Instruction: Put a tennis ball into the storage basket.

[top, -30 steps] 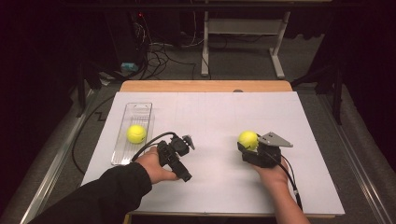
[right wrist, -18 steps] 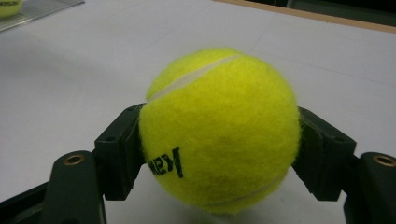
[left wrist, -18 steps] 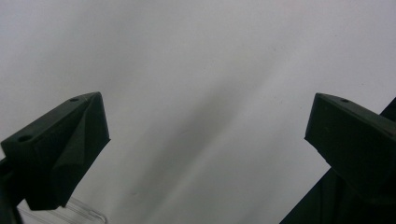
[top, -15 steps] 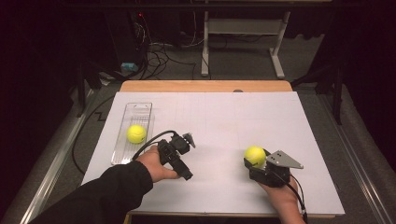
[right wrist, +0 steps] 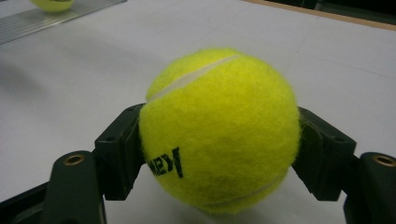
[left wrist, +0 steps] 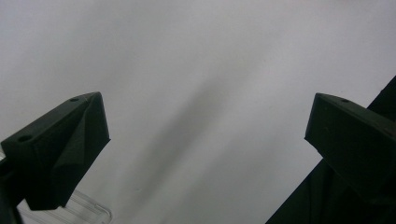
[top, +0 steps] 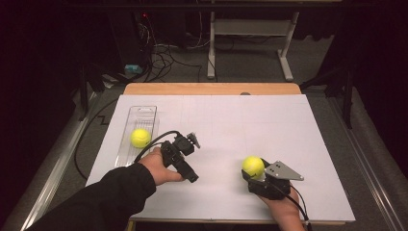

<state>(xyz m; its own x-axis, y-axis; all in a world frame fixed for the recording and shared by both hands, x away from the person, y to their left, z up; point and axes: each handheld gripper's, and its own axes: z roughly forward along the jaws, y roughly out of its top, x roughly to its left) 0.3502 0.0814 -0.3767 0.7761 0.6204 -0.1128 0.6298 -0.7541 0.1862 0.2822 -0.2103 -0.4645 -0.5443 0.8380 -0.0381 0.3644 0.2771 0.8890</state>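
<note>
White paper covers the table (top: pixel 288 125); right gripper (top: pixel 255 174) clamps a tennis ball (top: pixel 253 166), left gripper (top: pixel 192 140) gapes empty.

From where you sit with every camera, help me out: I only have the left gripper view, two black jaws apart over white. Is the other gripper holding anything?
Observer: Yes. The right gripper is shut on a yellow tennis ball, one jaw on each side.
Operator: Is that ball up in the air?
Observer: I cannot tell; in the right gripper view it sits very low over the white sheet.
Operator: Any other ball around?
Observer: One more yellow ball lies in a clear tray at the sheet's left edge, just beyond the left gripper.
</note>
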